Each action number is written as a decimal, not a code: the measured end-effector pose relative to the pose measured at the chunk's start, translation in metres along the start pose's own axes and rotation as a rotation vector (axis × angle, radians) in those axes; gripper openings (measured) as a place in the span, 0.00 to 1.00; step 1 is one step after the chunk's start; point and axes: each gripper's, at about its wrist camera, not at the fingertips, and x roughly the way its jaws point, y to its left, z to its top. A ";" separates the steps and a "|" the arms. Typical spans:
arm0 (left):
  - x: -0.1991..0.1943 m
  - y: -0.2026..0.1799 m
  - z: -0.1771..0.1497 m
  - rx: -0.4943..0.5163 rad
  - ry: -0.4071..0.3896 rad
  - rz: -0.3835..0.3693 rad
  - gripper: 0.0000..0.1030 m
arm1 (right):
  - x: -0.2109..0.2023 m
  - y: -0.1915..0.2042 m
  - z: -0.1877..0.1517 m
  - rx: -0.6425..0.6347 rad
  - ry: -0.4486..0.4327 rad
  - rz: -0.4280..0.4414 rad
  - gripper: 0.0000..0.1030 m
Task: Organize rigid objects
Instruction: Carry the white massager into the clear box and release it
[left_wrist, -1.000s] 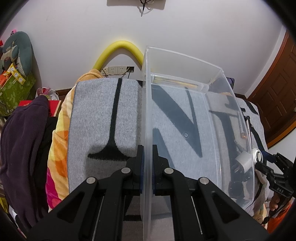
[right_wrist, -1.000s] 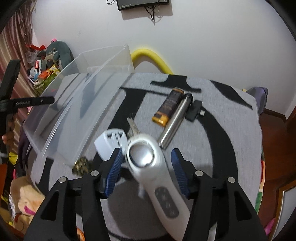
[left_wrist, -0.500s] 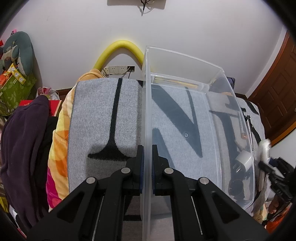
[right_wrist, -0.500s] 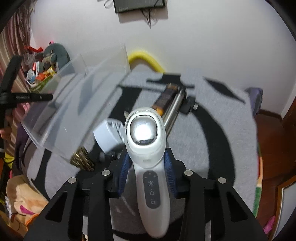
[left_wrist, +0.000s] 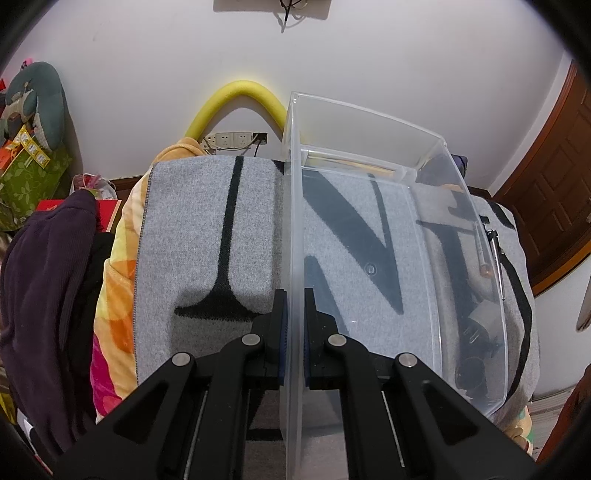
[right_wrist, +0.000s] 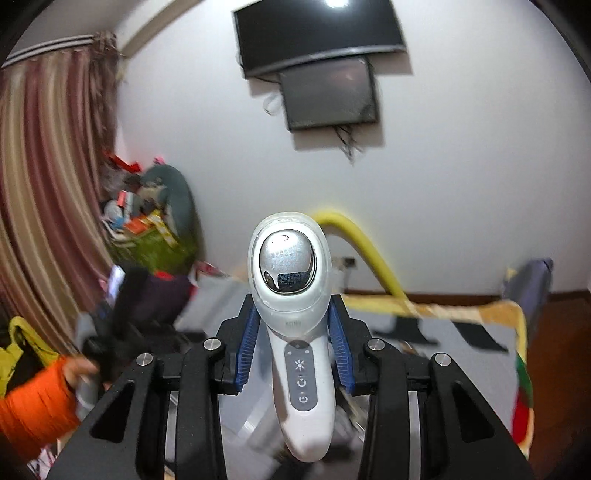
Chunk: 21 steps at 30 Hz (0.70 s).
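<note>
Pinching the empty clear bin (left_wrist: 369, 155) wall, left hand-held gripper (left_wrist: 294, 325); right hand-held gripper (right_wrist: 294, 332) clamps white handheld device (right_wrist: 291, 295).

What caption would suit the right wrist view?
Right gripper shut on a white handheld device, raised above the grey blanket.

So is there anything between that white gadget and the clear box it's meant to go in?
Nothing visible. The right gripper holds the white handheld device up in the air. The left gripper clamps one wall of the clear plastic bin, whose top is open and inside looks empty.
</note>
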 end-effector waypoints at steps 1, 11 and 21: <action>0.000 0.000 0.000 0.001 -0.001 0.000 0.05 | 0.004 0.005 0.003 -0.005 -0.003 0.005 0.33; 0.000 0.000 -0.002 0.015 -0.009 -0.005 0.05 | 0.109 0.040 0.005 0.033 0.183 0.095 0.33; -0.001 0.000 -0.003 0.019 -0.019 -0.014 0.06 | 0.187 0.049 -0.026 0.011 0.447 0.074 0.33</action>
